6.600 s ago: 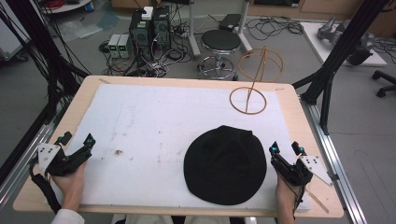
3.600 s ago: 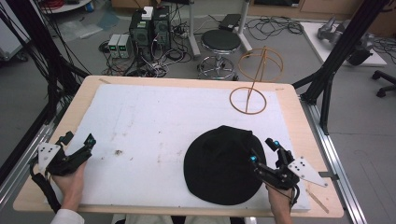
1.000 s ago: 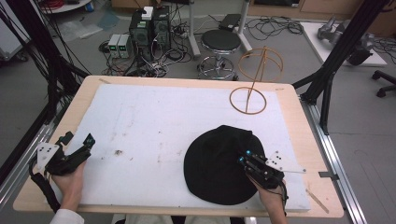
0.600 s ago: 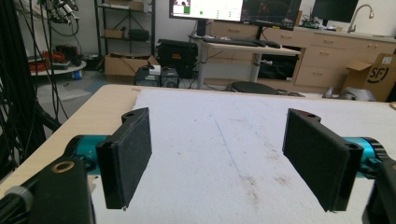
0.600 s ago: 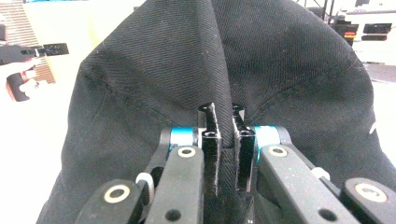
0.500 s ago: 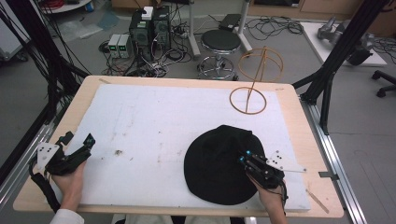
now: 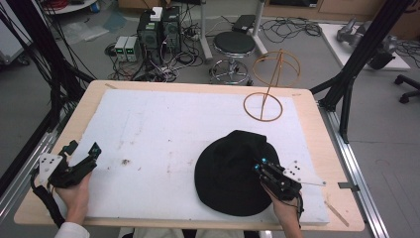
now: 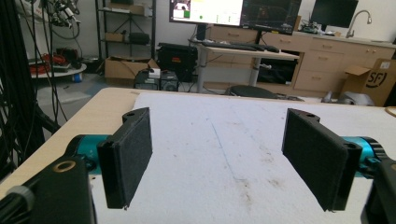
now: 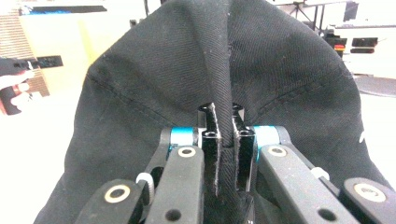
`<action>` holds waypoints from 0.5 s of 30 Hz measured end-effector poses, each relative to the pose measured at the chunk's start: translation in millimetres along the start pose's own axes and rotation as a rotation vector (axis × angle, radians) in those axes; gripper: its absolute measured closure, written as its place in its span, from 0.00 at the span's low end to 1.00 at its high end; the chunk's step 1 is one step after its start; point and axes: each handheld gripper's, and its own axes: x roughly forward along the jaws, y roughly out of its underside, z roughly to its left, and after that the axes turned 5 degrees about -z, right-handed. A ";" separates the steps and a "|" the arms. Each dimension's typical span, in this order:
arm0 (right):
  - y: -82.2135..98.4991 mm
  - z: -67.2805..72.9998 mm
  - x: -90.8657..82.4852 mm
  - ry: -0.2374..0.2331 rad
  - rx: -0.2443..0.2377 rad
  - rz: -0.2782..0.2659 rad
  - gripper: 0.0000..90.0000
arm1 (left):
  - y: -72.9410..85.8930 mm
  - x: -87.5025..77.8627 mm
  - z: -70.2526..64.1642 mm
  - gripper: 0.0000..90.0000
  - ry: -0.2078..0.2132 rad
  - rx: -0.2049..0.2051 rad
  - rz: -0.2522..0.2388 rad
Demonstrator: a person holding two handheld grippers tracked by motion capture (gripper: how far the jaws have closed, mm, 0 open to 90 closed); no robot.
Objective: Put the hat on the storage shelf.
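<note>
Right gripper (image 7: 259,167) clenched on black hat (image 7: 230,173) fold; left gripper (image 7: 84,151) released, idle far left of hat. Next likely: lift toward wire stand (image 7: 267,89).

Even, diffuse overhead light fills the room; the white foam sheet (image 7: 163,129) reads bright and nearly shadowless, with only a soft dark fringe under the black hat (image 7: 230,171) toward 6 o'clock. In the right gripper view the background from 9 to 3 o'clock is blown out and blurred, while the hat's weave stays sharp. The left gripper view is crisp up close, its bright monitor (image 8: 205,10) at 12 o'clock glaring, its far shelves soft.
</note>
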 end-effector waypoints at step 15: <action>-10.0 9.8 3.2 0.074 -0.032 -0.105 0.95 | -0.9 8.3 -2.6 0.27 0.015 0.009 -0.003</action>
